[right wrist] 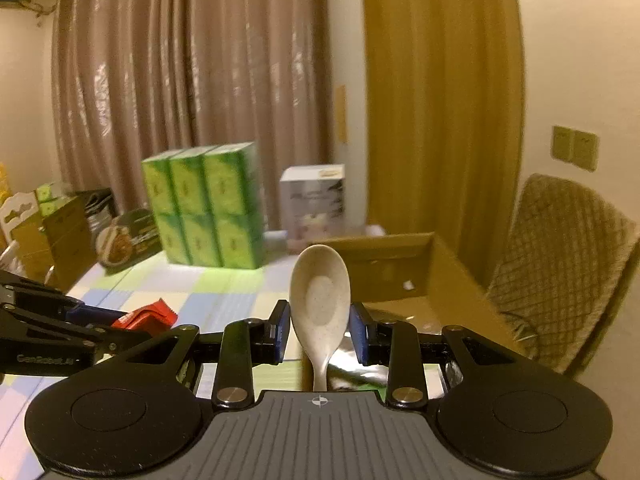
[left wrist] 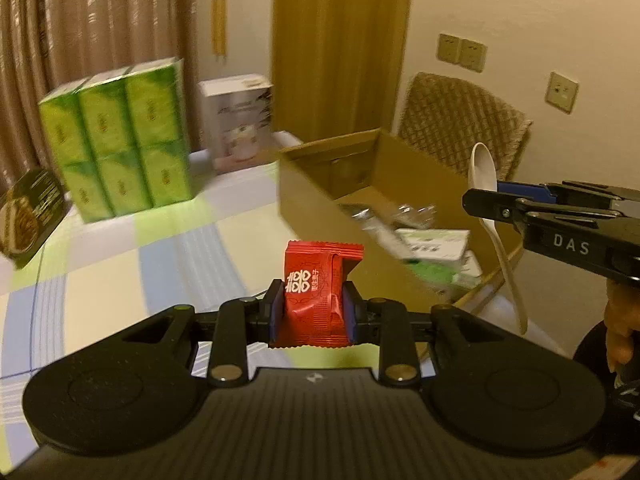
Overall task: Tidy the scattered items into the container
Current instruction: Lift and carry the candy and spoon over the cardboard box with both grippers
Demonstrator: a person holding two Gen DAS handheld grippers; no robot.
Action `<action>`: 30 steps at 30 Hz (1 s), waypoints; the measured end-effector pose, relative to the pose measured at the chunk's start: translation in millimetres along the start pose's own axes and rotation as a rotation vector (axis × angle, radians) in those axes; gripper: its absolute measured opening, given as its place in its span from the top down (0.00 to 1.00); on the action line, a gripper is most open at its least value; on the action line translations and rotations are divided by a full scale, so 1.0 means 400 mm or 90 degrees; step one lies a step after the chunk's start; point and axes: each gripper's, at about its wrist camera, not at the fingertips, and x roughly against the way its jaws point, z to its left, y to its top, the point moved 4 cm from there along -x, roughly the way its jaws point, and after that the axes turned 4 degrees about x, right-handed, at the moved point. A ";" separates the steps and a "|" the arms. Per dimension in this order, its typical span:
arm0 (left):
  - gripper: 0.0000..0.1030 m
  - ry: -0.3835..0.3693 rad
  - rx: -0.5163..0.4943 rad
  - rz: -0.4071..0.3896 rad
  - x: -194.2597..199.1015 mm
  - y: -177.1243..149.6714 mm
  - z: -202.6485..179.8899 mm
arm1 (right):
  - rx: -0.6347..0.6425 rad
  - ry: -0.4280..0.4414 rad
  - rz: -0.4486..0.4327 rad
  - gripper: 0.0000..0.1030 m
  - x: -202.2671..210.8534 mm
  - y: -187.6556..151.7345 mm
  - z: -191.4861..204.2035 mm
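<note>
At the bottom centre of the left wrist view, the left gripper (left wrist: 314, 314) is clamped on a red candy packet (left wrist: 316, 296), whose crimped top edge stands up above the blue pads (left wrist: 276, 312) pressing on both its sides. At the right edge of that frame the right gripper (left wrist: 486, 200) comes in from the side with a white spoon (left wrist: 494, 216) in its grip, bowl up and handle hanging down toward the lower right; part of a hand (left wrist: 618, 328) shows below it. In the right wrist view the spoon (right wrist: 320, 300) stands upright at frame centre between the fingers of the right gripper (right wrist: 320, 330). Small gaps show on either side of the bowl, so that view alone does not settle the clamping, though the side view shows the spoon carried off the table. Beyond both tools, right of centre, the open cardboard box (left wrist: 308, 184) sits on the checked tablecloth (left wrist: 120, 248), with a small green-and-white carton (left wrist: 436, 246) and some blurred items inside. Farther back, at the upper left, stands a green pack of tissue boxes (left wrist: 116, 148), with a white product box (left wrist: 240, 124) to its right. A woven chair (left wrist: 460, 120) stands behind the cardboard box near the wall.
</note>
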 end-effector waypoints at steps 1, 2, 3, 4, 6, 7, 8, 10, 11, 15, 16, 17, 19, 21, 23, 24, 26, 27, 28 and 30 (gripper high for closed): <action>0.76 -0.004 -0.004 -0.002 -0.001 0.009 -0.020 | 0.000 -0.005 -0.002 0.72 0.009 0.003 -0.015; 0.76 -0.008 -0.007 -0.004 -0.001 0.016 -0.037 | -0.001 -0.010 -0.005 0.72 0.017 0.007 -0.031; 0.76 -0.014 -0.008 -0.006 -0.003 0.024 -0.056 | -0.001 -0.014 -0.006 0.72 0.026 0.008 -0.046; 0.76 -0.019 -0.010 -0.008 -0.005 0.030 -0.072 | 0.000 -0.019 -0.008 0.72 0.033 0.011 -0.060; 0.76 -0.030 -0.014 -0.011 -0.009 0.044 -0.106 | -0.002 -0.029 -0.012 0.72 0.047 0.015 -0.091; 0.76 -0.035 -0.015 -0.012 -0.012 0.049 -0.121 | -0.003 -0.033 -0.014 0.72 0.055 0.016 -0.107; 0.76 -0.040 -0.016 -0.013 -0.016 0.055 -0.136 | -0.004 -0.037 -0.015 0.72 0.061 0.017 -0.122; 0.76 -0.049 -0.019 -0.014 -0.024 0.066 -0.166 | -0.007 -0.046 -0.018 0.72 0.070 0.020 -0.153; 0.76 -0.053 -0.020 -0.015 -0.030 0.070 -0.180 | -0.008 -0.049 -0.019 0.72 0.073 0.021 -0.168; 0.76 -0.062 -0.026 -0.014 -0.053 0.086 -0.225 | -0.011 -0.059 -0.019 0.72 0.072 0.026 -0.223; 0.76 -0.063 -0.027 -0.014 -0.059 0.089 -0.234 | -0.013 -0.060 -0.018 0.72 0.070 0.026 -0.234; 0.76 -0.064 -0.027 -0.014 -0.066 0.092 -0.241 | -0.014 -0.060 -0.018 0.72 0.067 0.026 -0.245; 0.76 -0.064 -0.027 -0.014 -0.080 0.100 -0.254 | -0.017 -0.060 -0.015 0.72 0.057 0.028 -0.264; 0.76 -0.063 -0.026 -0.012 -0.096 0.106 -0.262 | -0.019 -0.058 -0.012 0.72 0.047 0.028 -0.280; 0.76 -0.063 -0.024 -0.009 -0.112 0.112 -0.269 | -0.022 -0.054 -0.009 0.72 0.033 0.027 -0.293; 0.76 -0.062 -0.023 -0.007 -0.120 0.114 -0.273 | -0.024 -0.053 -0.007 0.72 0.025 0.028 -0.301; 0.76 -0.062 -0.020 -0.002 -0.137 0.115 -0.278 | -0.026 -0.050 -0.005 0.72 0.011 0.027 -0.310; 0.76 -0.062 -0.019 0.000 -0.145 0.116 -0.280 | -0.027 -0.048 -0.003 0.72 0.004 0.027 -0.315; 0.76 -0.062 -0.018 0.003 -0.154 0.117 -0.281 | -0.028 -0.046 -0.002 0.72 -0.003 0.027 -0.319; 0.76 -0.061 -0.015 0.009 -0.171 0.117 -0.280 | -0.030 -0.044 0.000 0.72 -0.016 0.027 -0.326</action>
